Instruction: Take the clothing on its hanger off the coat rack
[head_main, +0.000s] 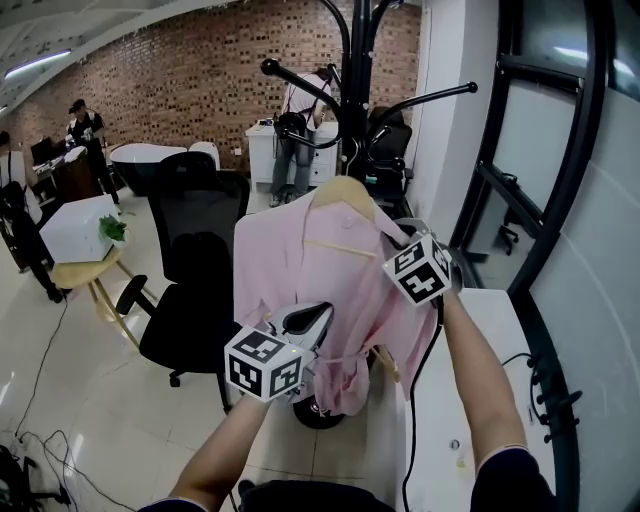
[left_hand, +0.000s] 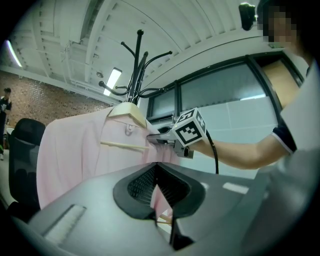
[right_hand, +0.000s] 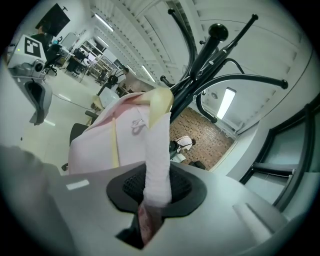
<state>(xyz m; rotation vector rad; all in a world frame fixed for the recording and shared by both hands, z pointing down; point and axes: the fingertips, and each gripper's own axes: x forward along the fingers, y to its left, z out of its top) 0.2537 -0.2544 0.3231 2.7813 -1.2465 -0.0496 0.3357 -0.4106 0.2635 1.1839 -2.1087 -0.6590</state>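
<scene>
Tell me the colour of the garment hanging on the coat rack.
Plain pale pink. The garment shows best in the head view.

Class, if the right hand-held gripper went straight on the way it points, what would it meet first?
Clamped on the pink shirt's shoulder, it would probably meet the wooden hanger's top first, with the coat rack pole close behind; depth is unclear.

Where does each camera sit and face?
Head view: on the head, facing down at the pink shirt and coat rack; left gripper, right gripper, forearms show.
Left gripper view: on it, facing the shirt; jaws, right forearm show.
Right gripper view: on it, facing along the shirt's shoulder; jaws show.
Shared: shirt, rack.
</scene>
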